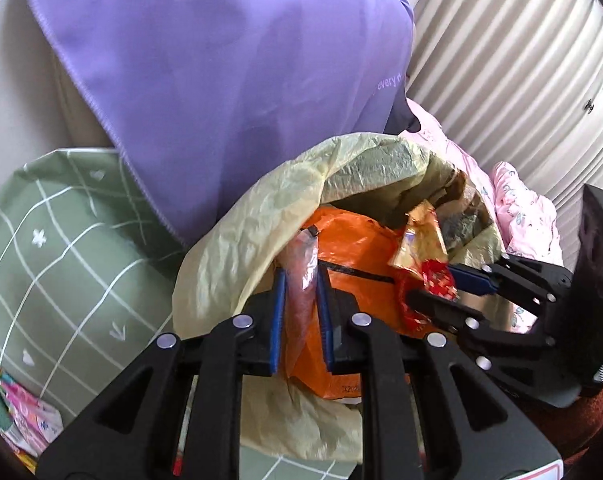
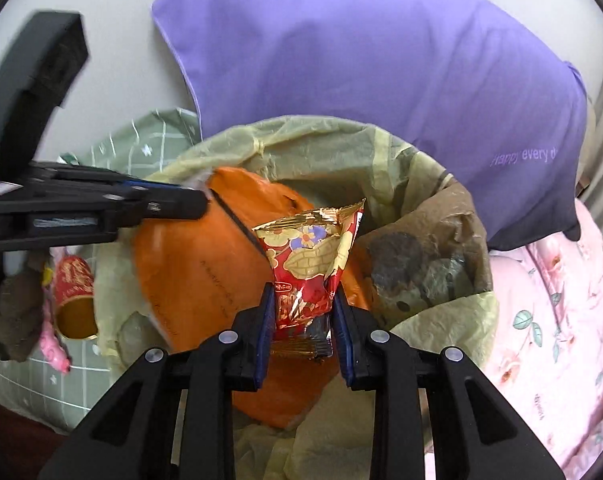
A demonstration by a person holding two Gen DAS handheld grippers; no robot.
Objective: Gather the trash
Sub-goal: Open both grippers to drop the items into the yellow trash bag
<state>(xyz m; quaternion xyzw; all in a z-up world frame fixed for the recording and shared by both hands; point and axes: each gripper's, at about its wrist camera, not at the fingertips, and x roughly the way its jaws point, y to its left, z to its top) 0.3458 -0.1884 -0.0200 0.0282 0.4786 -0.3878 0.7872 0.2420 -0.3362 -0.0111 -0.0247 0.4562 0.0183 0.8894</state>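
Right claw (image 2: 303, 316) — wrapper (image 2: 313, 264) clamped — above bag rim (image 2: 441, 312).

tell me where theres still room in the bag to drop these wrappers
Open room lies in the yellow-green bag at its far and right side, between the orange bag and the dark crumpled liner. The near-left is crowded: the orange bag fills it. Right gripper grips the red-gold wrapper; left gripper a clear wrapper.

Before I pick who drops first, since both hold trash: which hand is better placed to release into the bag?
Right. Its gripper holds the snack wrapper right over the bag opening. The left gripper grips a clear wrapper nearer the rim.
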